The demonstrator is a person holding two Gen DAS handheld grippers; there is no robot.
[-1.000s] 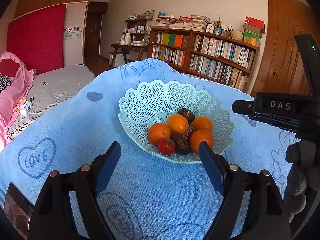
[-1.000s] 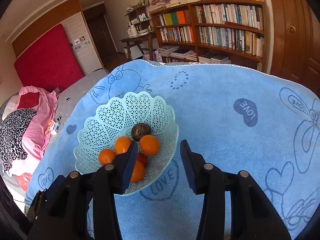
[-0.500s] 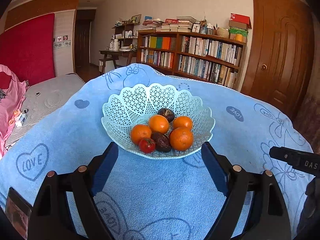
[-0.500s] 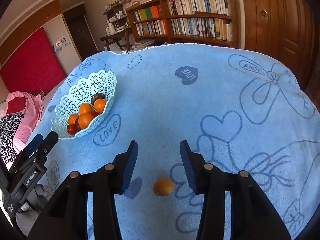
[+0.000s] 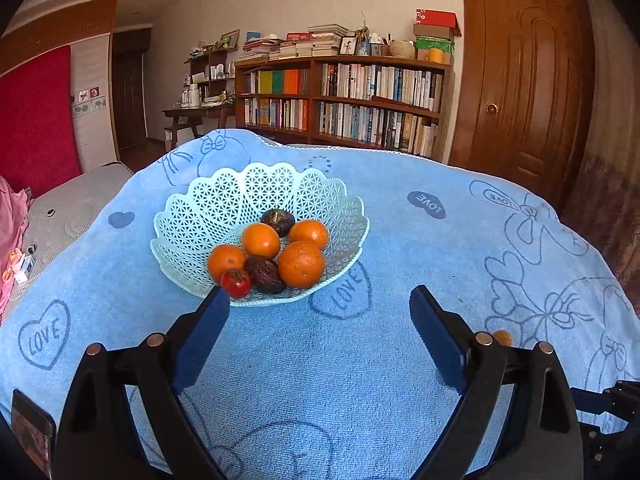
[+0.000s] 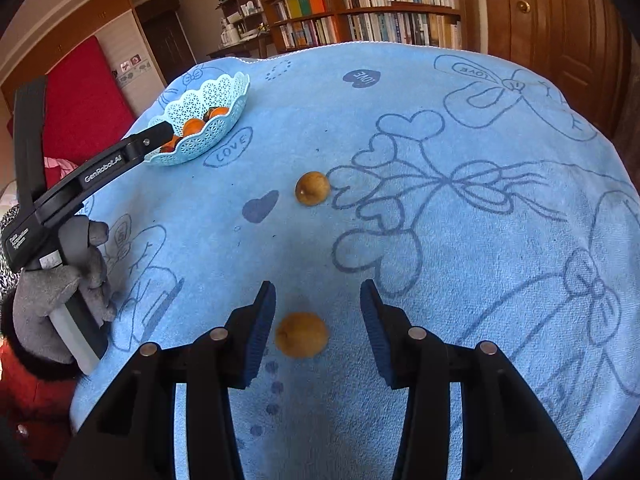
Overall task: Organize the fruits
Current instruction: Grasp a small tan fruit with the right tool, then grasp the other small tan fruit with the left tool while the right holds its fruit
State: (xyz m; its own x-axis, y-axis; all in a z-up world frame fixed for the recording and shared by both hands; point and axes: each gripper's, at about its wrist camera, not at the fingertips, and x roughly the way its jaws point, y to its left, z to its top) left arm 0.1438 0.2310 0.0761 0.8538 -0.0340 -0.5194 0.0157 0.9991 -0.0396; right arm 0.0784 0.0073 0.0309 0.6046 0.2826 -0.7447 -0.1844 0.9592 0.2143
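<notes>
left wrist view: our left gripper (image 5: 320,320) hangs wide open and empty before the basket (image 5: 200,216), which holds oranges (image 5: 301,264), a tomato (image 5: 236,282) and dark fruits, likely waiting while the other works. right wrist view: our right gripper (image 6: 318,308) is spread, straddling a small brown fruit (image 6: 301,334) on the blue cloth (image 6: 480,240), not yet pinching; a second one (image 6: 312,188) lies farther on, well apart from the basket.

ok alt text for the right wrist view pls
The open right tool sits low over a blue towel, a small brown fruit lying between its fingers, untouched. A second brown fruit lies farther off; a basket of oranges sits far left.
</notes>
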